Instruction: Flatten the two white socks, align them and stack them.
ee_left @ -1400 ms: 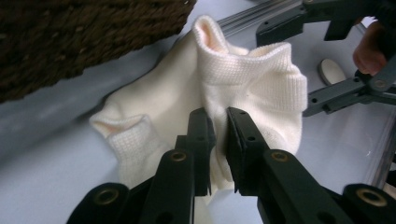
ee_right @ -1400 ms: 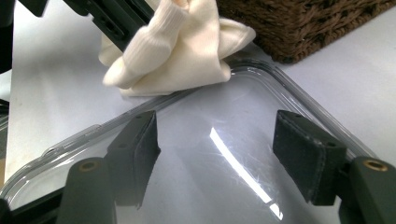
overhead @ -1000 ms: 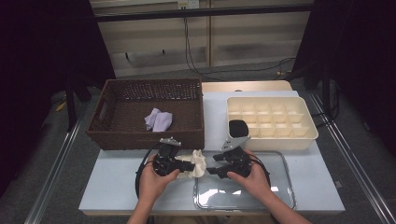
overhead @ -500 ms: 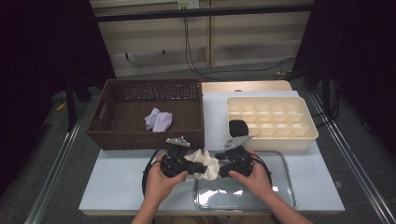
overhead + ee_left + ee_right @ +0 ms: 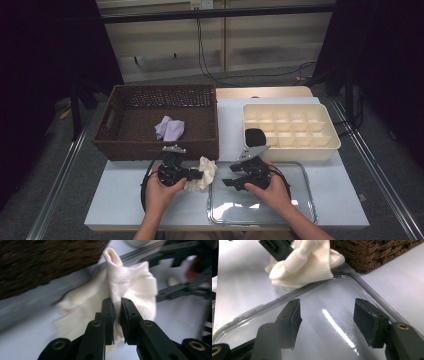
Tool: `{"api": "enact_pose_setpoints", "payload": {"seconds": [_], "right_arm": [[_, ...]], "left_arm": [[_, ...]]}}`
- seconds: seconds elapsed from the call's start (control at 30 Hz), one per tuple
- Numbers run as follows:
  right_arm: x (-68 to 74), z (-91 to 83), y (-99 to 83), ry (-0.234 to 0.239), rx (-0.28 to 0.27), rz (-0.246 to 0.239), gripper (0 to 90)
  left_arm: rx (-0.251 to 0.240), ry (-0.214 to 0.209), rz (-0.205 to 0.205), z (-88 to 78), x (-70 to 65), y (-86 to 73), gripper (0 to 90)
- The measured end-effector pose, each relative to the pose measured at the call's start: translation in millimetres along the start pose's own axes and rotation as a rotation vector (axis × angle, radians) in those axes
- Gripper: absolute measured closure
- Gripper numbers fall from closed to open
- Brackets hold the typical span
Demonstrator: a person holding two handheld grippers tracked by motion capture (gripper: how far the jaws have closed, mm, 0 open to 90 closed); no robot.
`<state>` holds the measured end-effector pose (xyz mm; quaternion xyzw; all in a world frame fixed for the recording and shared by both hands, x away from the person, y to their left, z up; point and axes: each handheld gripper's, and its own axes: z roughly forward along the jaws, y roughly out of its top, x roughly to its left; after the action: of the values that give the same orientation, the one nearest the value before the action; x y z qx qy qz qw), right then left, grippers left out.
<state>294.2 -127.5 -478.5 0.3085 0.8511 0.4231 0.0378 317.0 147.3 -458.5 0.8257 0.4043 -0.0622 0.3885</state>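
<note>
A cream knitted cloth (image 5: 204, 171) hangs bunched at the left edge of the clear tray (image 5: 300, 212), just in front of the basket. My left gripper (image 5: 197, 175) is shut on it; in the left gripper view the pads (image 5: 110, 312) pinch a fold of the cloth (image 5: 132, 280). My right gripper (image 5: 227, 175) stands open over the tray, a short gap from the cloth, with nothing between its jaws. In the right gripper view the cloth (image 5: 312, 267) lies just past the tray rim (image 5: 352, 280), beyond the open right gripper (image 5: 327, 315).
A brown wicker basket (image 5: 115, 145) at the back left holds a lilac cloth (image 5: 170, 128). A cream compartment box (image 5: 330, 145) at the back right has a black item (image 5: 255, 136) in its near-left cell. The basket's front wall stands close behind the cloth.
My left gripper carried the cream cloth right toward the right gripper, then drew back left with it. The right hand has kept its place.
</note>
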Motion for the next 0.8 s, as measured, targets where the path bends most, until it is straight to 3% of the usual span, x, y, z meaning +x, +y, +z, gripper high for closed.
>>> {"api": "enact_pose_setpoints", "payload": {"seconds": [0.13,0.2,0.3,0.43,0.47,0.53,0.6,0.73,0.8], "right_arm": [[-0.3,0.1,-0.1,-0.001,0.000,-0.001,38.3],[-0.6,0.0,-0.4,-0.004,0.003,-0.001,37.9],[-0.2,0.3,-0.6,-0.002,0.003,0.000,37.8],[1.0,0.6,0.4,0.003,0.001,-0.009,37.7],[1.3,0.8,0.5,0.003,0.000,-0.011,37.7],[1.9,1.6,0.5,0.005,0.002,-0.014,37.8],[2.8,2.6,0.4,0.005,0.007,-0.020,37.8],[3.5,3.7,0.8,0.009,0.004,-0.020,37.8],[3.8,3.5,0.8,0.011,0.005,-0.021,37.8]], "left_arm": [[0.013,0.032,0.007,2.9,1.7,-1.7,71.0],[0.024,0.077,0.037,5.3,-1.2,-0.5,66.9],[0.027,0.077,0.040,7.7,-3.7,0.0,60.0],[0.044,0.045,0.053,15.6,-7.3,-1.1,57.6],[0.051,0.023,0.056,17.6,-7.6,-1.6,57.9],[0.047,-0.023,0.039,20.3,-9.0,-2.9,70.0],[0.053,-0.020,0.053,19.7,-9.8,-2.3,72.5],[0.046,-0.034,0.036,17.2,-10.4,-1.9,76.8],[0.031,-0.071,0.018,14.7,-12.0,-0.2,78.7]]}}
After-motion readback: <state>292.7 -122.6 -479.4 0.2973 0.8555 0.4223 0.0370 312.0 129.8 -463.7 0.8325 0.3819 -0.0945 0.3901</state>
